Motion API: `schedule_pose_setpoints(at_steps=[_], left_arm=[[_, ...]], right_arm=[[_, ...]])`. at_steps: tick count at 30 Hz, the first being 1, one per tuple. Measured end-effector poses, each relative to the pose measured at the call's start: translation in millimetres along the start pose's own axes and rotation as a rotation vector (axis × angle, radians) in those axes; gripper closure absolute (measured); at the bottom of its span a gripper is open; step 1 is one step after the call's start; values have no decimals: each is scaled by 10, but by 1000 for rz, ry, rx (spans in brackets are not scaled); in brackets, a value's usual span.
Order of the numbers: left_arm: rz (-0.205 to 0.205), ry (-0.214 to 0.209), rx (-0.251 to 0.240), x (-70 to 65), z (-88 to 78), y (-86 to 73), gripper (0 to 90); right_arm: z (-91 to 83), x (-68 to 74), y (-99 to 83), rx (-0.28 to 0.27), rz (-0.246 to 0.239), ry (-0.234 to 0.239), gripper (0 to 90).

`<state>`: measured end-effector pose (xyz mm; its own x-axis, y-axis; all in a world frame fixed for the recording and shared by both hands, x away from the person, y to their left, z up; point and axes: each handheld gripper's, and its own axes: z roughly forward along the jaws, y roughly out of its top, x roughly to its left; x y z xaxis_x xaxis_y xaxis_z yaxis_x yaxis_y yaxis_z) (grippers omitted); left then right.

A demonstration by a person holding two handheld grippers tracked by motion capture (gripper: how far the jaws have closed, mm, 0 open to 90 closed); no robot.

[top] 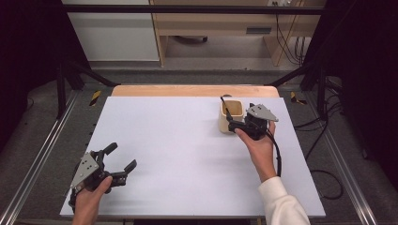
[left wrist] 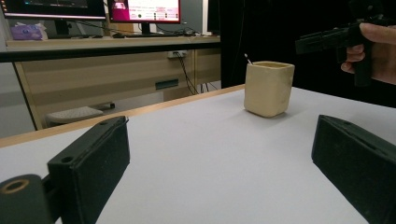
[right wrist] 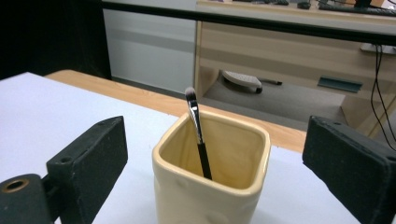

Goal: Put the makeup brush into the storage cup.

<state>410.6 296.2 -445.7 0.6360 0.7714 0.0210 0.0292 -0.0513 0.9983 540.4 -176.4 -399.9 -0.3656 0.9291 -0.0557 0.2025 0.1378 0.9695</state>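
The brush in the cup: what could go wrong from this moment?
1. The brush only leans on the cup's far rim, so a nudge could shift it.
2. The open right gripper straddles the cup; pulling back crooked could tip it.
3. The cup stands near the table's far edge.

Cream cup [left wrist: 269, 88] upright on white table [left wrist: 210, 154]; jaws apart

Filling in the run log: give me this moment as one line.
brush: upright in cup | right gripper: open, fingers flank cup | left gripper: open, apart | table: white
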Motion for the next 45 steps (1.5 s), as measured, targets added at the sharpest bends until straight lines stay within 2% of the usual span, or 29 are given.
schedule_pose_setpoints(at_steps=[8,12,16,27,30,36,45], left_arm=[[0,-3,-1,-2,1,1,40],[0,-2,0,-1,-1,0,39],[-2,1,0,2,-2,0,38],[-4,3,-4,17,-15,3,38],[-4,4,-5,18,-18,5,38],[-4,3,-5,19,-18,4,37],[-5,3,-5,24,-23,5,37]], right_arm=[[-52,49,-41,29,-26,25,70],[-91,56,-45,21,-42,31,76],[-130,65,-52,3,-63,15,93],[-222,45,-140,-1,-28,55,51],[-239,62,-162,-2,-43,57,40],[-271,90,-202,-6,-37,71,28],[-332,98,-258,-2,-55,80,32]])
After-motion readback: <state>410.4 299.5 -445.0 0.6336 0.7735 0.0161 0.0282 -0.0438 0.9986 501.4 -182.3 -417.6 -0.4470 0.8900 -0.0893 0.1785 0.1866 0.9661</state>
